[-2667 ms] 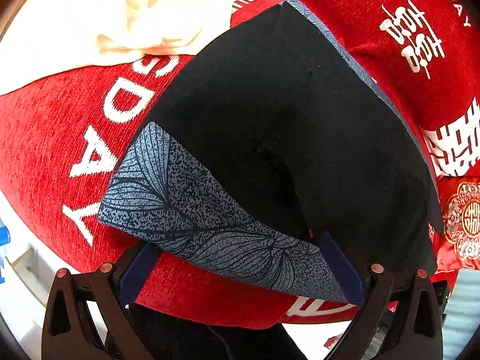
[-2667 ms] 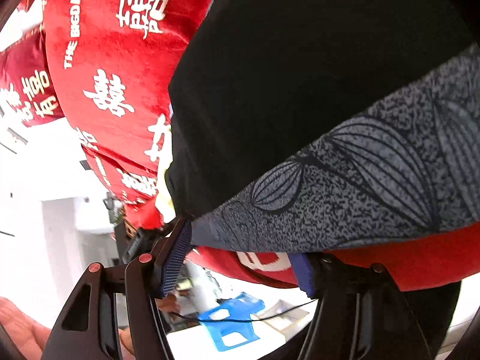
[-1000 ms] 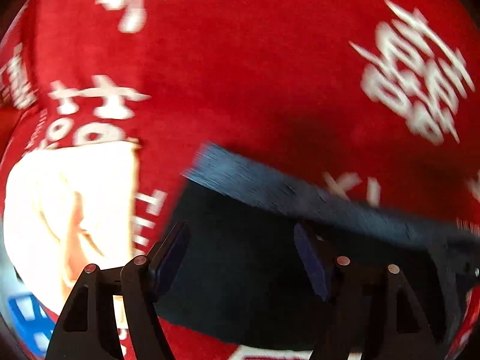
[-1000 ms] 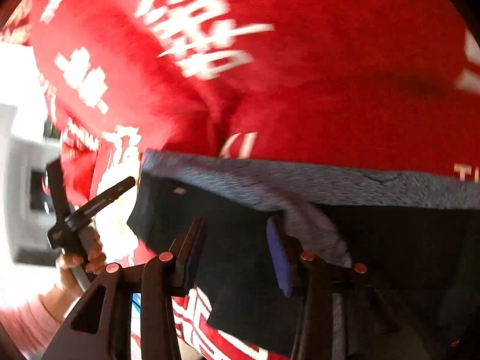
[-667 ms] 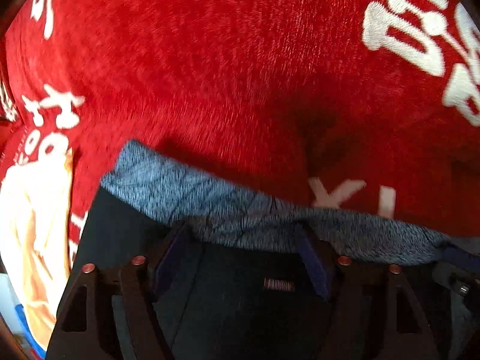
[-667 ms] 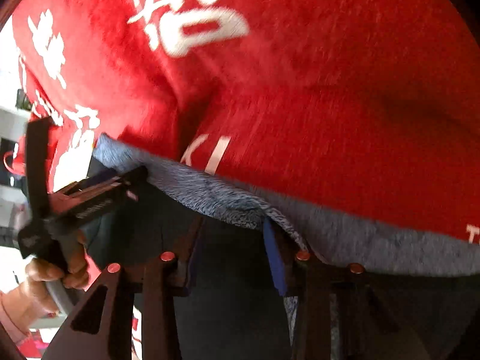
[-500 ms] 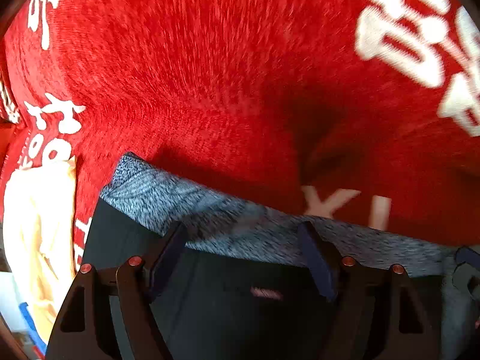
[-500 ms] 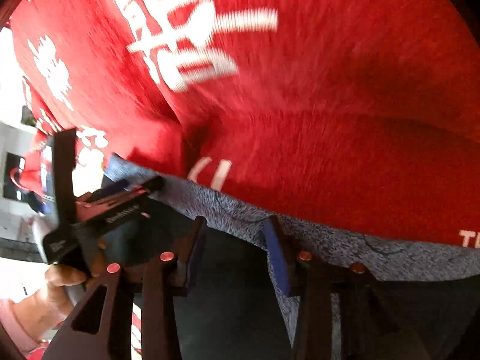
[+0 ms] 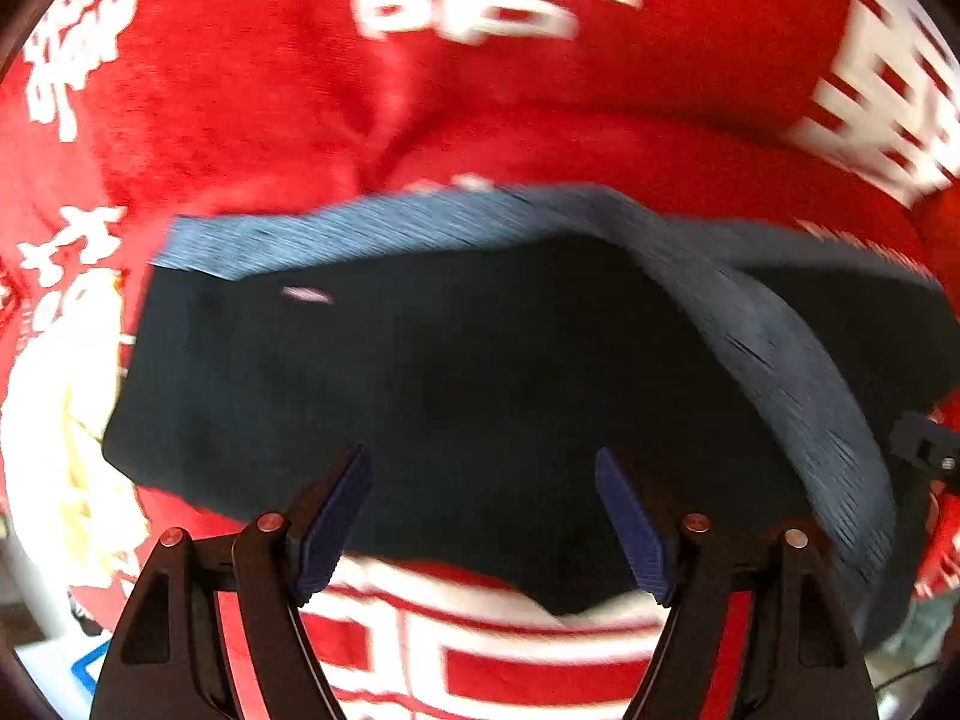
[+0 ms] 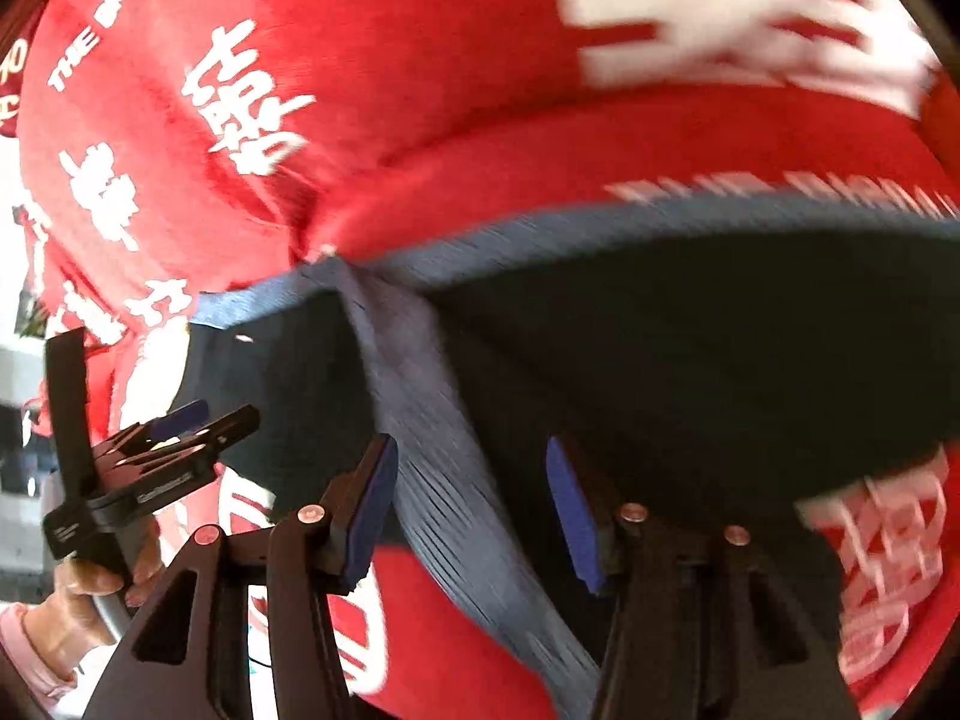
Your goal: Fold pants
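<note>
Black pants (image 9: 480,348) with a grey-blue patterned band (image 9: 372,228) lie folded on a red blanket (image 9: 240,120). My left gripper (image 9: 480,462) hovers open over the near edge of the pants with nothing between its pads. In the right wrist view a strip of the band (image 10: 444,480) runs from the far edge of the pants (image 10: 690,348) back between the jaws of my right gripper (image 10: 471,450), which are opening; the pads stand clear of the strip. The left gripper (image 10: 180,426), held by a hand (image 10: 78,588), shows at the left of that view.
The red blanket (image 10: 480,90) bears white characters and lettering and has soft creases. A cream cloth (image 9: 54,420) lies left of the pants. A blue object (image 9: 90,669) shows below the blanket's near left edge.
Both grippers have pulled back from the band at the far edge toward the near edge of the pants. The right jaws have widened and the band strip now runs loose between them.
</note>
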`<state>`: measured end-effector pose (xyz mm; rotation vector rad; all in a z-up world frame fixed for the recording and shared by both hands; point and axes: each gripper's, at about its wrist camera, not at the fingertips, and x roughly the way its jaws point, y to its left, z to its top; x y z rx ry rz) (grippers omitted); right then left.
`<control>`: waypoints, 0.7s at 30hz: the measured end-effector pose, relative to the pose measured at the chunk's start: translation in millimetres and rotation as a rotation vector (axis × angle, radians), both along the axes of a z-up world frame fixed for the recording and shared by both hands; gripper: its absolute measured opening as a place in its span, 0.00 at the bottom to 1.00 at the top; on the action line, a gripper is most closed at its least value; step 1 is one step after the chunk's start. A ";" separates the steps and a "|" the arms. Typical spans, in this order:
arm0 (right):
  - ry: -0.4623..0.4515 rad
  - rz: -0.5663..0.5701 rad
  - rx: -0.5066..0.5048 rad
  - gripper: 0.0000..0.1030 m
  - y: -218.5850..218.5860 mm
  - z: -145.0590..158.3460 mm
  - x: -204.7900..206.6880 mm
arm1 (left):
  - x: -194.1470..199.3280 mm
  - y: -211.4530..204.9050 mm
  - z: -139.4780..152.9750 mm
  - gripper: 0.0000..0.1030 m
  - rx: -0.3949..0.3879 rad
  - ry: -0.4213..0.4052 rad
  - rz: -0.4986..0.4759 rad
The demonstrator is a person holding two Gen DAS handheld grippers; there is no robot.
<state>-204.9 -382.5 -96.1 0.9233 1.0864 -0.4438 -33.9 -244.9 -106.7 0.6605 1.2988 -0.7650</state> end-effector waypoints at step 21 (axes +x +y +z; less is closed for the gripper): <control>0.127 -0.469 0.041 0.54 128.3 -32.3 -262.4 | -162.6 -31.3 -16.4 0.75 -0.092 0.198 -0.278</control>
